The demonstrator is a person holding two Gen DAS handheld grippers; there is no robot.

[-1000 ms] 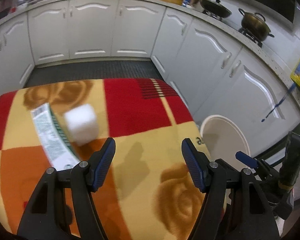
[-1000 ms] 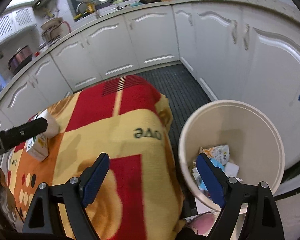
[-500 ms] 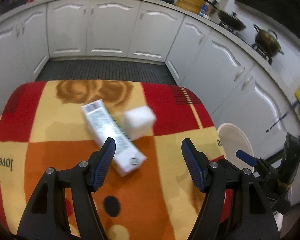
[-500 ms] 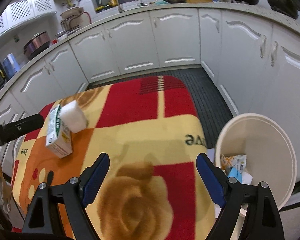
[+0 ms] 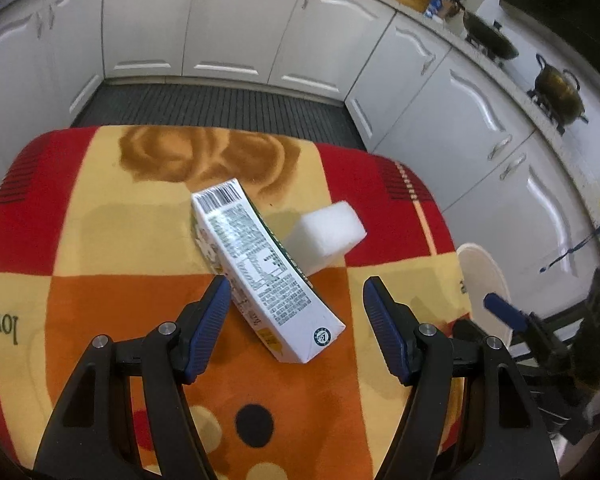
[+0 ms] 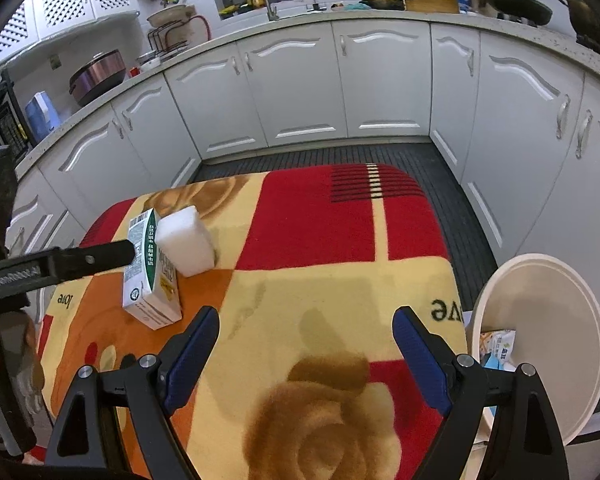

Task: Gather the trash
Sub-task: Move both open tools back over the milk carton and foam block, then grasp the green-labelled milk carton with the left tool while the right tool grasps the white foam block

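Some wrappers (image 6: 500,346) already in the bin (image 6: 580,280); carton (image 5: 260,268) and foam block (image 5: 328,236) remain on the desk (image 6: 340,280), left gripper (image 5: 296,312) and right gripper (image 6: 306,344) both wide open, empty

surface: patterned blanket (image 5: 100,240) | on it: carton (image 5: 260,268), foam block (image 5: 328,236), touching

We see our right gripper (image 6: 306,344), jaws apart, above the blanket-covered surface (image 6: 340,236); carton (image 6: 150,270) touches foam block (image 6: 186,240), bin (image 6: 540,344) alongside

A carton (image 5: 260,268) lies on the worktop (image 5: 100,240), a sponge (image 5: 328,236) touching its right side; the bin (image 6: 540,340) stands right of the worktop.
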